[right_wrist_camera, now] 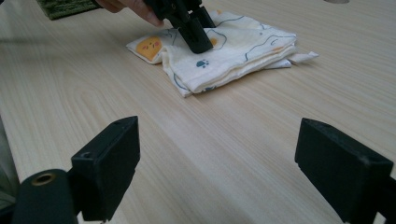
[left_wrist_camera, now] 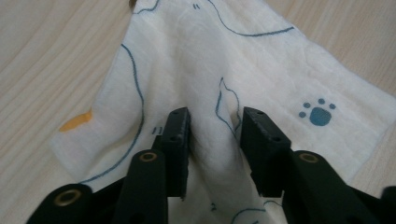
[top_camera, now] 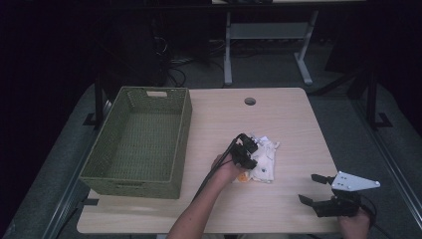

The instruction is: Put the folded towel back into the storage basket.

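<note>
A folded white cloth with blue line drawings, paw prints and orange patches lies on the wooden table, right of its middle. My left gripper points down onto the cloth's left part. In the left gripper view a raised fold of the cloth stands pinched between the two jaws of the left gripper. The right gripper view has the cloth farther off, with the left gripper pressed into it. My right gripper rests near the table's front right corner, jaws wide apart and nothing between them.
A large green woven basket stands on the left of the table with nothing in it. A round cable hole is at the table's back edge. Bare tabletop lies between the cloth and my right gripper. Desk legs and cables stand on the floor behind.
</note>
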`<state>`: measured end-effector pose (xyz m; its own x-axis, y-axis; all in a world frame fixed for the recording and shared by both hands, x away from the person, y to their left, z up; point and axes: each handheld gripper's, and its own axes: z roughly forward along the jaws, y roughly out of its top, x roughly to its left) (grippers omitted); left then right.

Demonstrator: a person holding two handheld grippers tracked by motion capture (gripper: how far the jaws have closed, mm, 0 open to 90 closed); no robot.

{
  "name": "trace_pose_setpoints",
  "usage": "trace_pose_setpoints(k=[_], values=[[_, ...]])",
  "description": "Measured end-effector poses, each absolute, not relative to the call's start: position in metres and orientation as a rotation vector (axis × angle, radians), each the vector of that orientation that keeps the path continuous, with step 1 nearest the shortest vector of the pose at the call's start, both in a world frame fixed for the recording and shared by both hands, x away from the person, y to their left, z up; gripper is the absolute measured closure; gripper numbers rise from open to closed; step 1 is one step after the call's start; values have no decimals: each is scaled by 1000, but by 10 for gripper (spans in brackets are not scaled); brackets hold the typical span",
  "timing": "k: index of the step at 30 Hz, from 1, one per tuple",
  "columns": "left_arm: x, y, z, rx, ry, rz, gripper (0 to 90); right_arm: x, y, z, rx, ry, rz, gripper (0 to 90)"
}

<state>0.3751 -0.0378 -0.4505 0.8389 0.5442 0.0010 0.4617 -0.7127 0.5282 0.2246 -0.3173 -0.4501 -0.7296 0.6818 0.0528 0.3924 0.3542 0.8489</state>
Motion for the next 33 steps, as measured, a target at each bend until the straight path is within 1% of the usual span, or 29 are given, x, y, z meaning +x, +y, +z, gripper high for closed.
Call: trace_pose_setpoints(k=[2, 5, 6, 11, 13, 14, 15, 21, 22, 28, 29, 31, 33], values=[[375, -36, -450, 2497, 744, 214, 716, 224, -317, -450, 949, 2309, 1321, 135], [375, -33, -449, 2508, 741, 215, 778, 225, -317, -450, 950, 2310, 1320, 135], [375, -32, -449, 2506, 745, 215, 784, 225, -317, -450, 949, 2311, 1320, 135], [375, -26, -449, 2478, 781, 188, 801, 225, -317, -450, 943, 2314, 1315, 135], [376, -21, -449, 2453, 801, 136, 807, 225, -318, -450, 943, 2310, 1319, 135], [376, -21, -449, 2453, 801, 136, 810, 225, -318, -450, 943, 2310, 1319, 135], [376, -15, -449, 2432, 821, 96, 812, 225, -319, -450, 952, 2308, 1319, 135], [374, -1, -445, 2355, 833, 24, 817, 224, -319, -450, 954, 2301, 1322, 135], [373, 1, -443, 2325, 841, 12, 818, 224, -319, -450, 955, 2301, 1324, 135], [368, 9, -429, 2270, 831, -27, 817, 224, -320, -450, 955, 2293, 1326, 135], [365, 14, -422, 2232, 822, -46, 818, 223, -320, -449, 956, 2286, 1329, 135], [364, 17, -417, 2201, 824, -66, 817, 222, -321, -449, 960, 2284, 1330, 135], [362, 21, -412, 2156, 830, -113, 817, 221, -321, -449, 967, 2276, 1336, 135]])
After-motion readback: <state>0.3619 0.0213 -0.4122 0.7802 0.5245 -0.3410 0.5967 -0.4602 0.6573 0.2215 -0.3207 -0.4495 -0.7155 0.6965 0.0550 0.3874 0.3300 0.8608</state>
